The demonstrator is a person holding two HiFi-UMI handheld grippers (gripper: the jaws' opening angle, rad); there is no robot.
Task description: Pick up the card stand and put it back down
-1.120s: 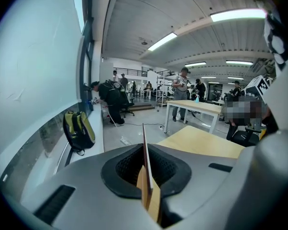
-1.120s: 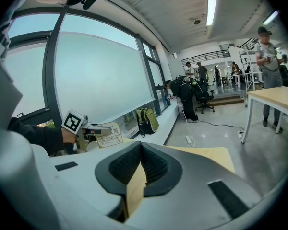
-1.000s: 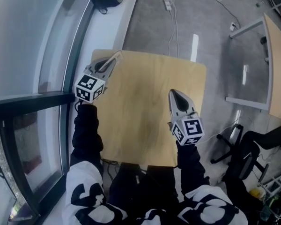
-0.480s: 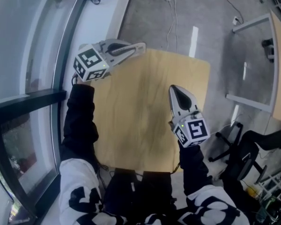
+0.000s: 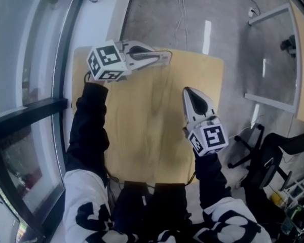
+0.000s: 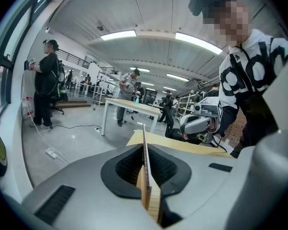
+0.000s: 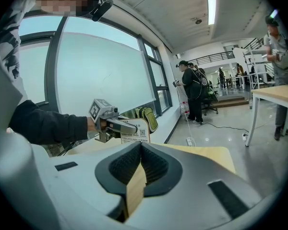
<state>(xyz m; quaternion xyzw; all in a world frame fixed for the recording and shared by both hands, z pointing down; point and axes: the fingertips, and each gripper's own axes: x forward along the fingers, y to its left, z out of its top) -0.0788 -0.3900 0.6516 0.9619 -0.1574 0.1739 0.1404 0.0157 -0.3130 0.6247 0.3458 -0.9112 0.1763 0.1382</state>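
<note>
Left gripper (image 5: 167, 58), fingers pinching the thin card stand (image 7: 136, 134), has swung round at the table's (image 5: 142, 135) far-left corner to point along the far edge, so the pick-up looks done; right gripper (image 5: 189, 91) idles near the right edge, fingers pressed together.

You're rocking black sleeves (image 5: 88, 130), your left gripper (image 5: 168, 59) and right gripper (image 5: 187, 90) are looking grey with black-and-white square markings, the desk (image 5: 147, 115) is showing pale wood, card stand (image 7: 139, 134) white.
</note>
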